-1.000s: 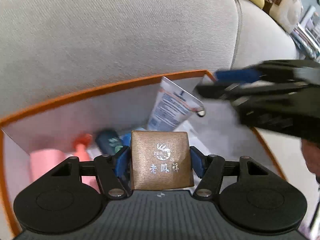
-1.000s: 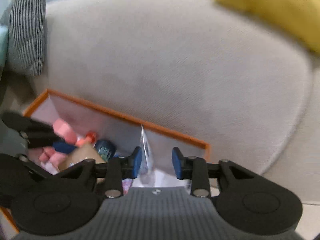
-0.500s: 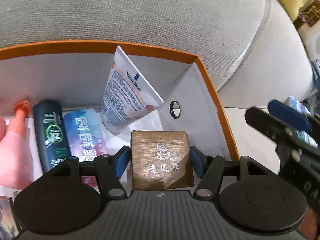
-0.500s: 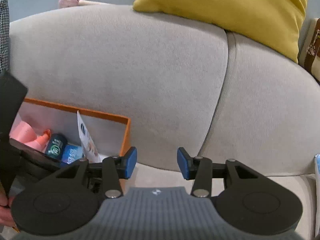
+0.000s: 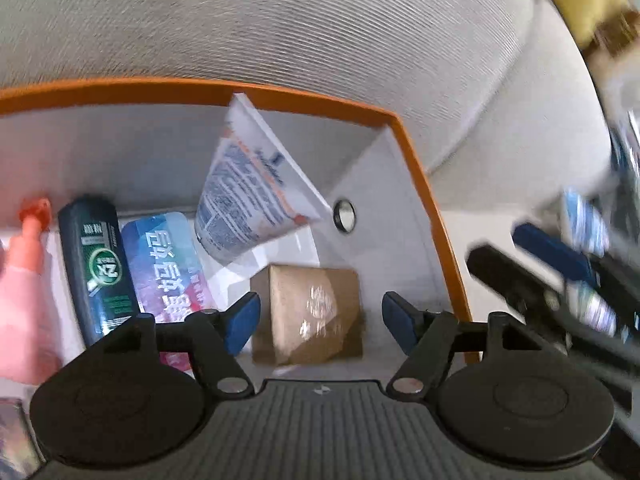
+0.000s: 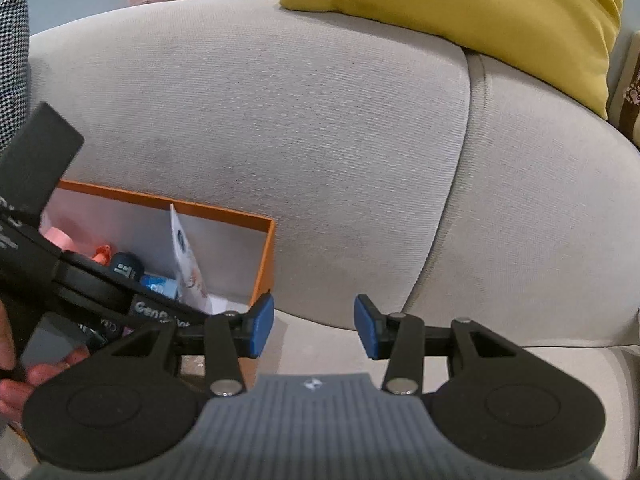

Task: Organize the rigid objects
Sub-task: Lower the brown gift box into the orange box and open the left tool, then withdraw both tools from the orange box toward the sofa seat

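Two claws are in view, and both stand wide with nothing between their pads. Your left claw (image 5: pixel 320 322) hangs over the orange box (image 5: pixel 424 184), and the brown carton (image 5: pixel 316 316) lies loose on the box floor between the blue pads, touching neither. Its printed top is smeared by blur, so you cannot read it.

Inside the box, a white tube (image 5: pixel 256 196) leans tilted against the back wall, its lower end over the floor. Left of it lie a blue pack (image 5: pixel 164 260) and a dark green bottle (image 5: pixel 100 268), side by side. A pink bottle (image 5: pixel 20 280) with an orange cap sits at the far left, cut off by the frame edge. A small round hole (image 5: pixel 344 216) shows in the right wall.

Your right claw (image 6: pixel 314 326) is outside the box, to its right, facing the grey sofa (image 6: pixel 320 140); in the left view it appears only as a blurred dark shape at the right edge. From the right view the left tool's body hides most of the box contents, and the carton cannot be seen there. A yellow cushion (image 6: pixel 480 12) rests on the sofa back.
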